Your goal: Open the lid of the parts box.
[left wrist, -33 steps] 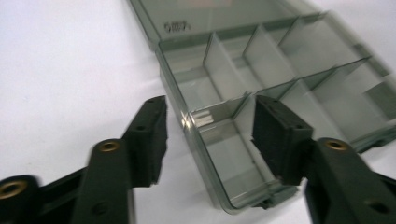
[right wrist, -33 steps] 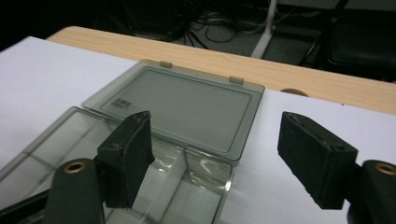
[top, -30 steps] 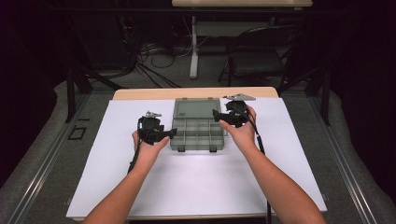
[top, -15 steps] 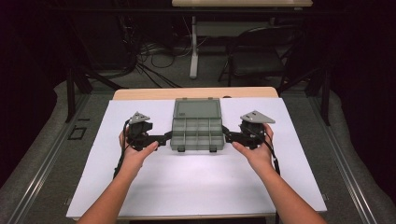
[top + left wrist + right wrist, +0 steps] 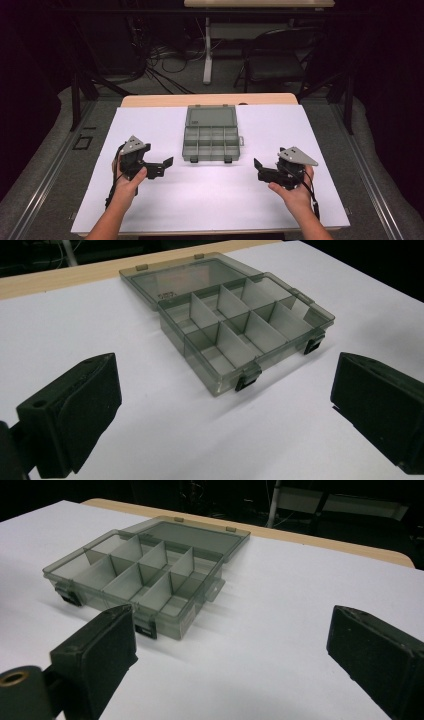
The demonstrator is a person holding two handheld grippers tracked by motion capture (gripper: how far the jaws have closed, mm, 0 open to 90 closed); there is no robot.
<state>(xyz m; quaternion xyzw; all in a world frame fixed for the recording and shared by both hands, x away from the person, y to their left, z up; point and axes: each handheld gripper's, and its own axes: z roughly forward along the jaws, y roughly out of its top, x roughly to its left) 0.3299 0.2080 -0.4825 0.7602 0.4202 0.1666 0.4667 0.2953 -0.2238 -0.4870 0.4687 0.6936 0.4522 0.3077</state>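
— Smoky grey plastic is what the compartment box (image 5: 210, 135) is made of, as seen from the high view. It is laid open on the white table (image 5: 210, 205), nearer the far edge and midway between the left and right edges, with its lid (image 5: 210, 116) folded flat toward the far edge.

— And the grippers in that view?

— The left gripper (image 5: 166, 166) is held near the left edge, the right gripper (image 5: 257, 169) toward the right edge. Both are kept well apart from the box, one on each side, jaws pointed inward. Their jaws have just been opening, and nothing is held between them.

— What is shown in the left gripper view?

— The box (image 5: 240, 330) is seen ahead, beyond the two black jaws, which are spread wide with only bare table between them. Its dividers and two dark latches (image 5: 246, 381) on the near wall are made out; the compartments appear empty.

— And the right gripper view?

— The same box (image 5: 140, 580) is seen to the left of centre, well apart from the jaws. The jaws are spread wide here too, and nothing is gripped. A wooden strip (image 5: 320, 537) is visible along the far edge of the table.
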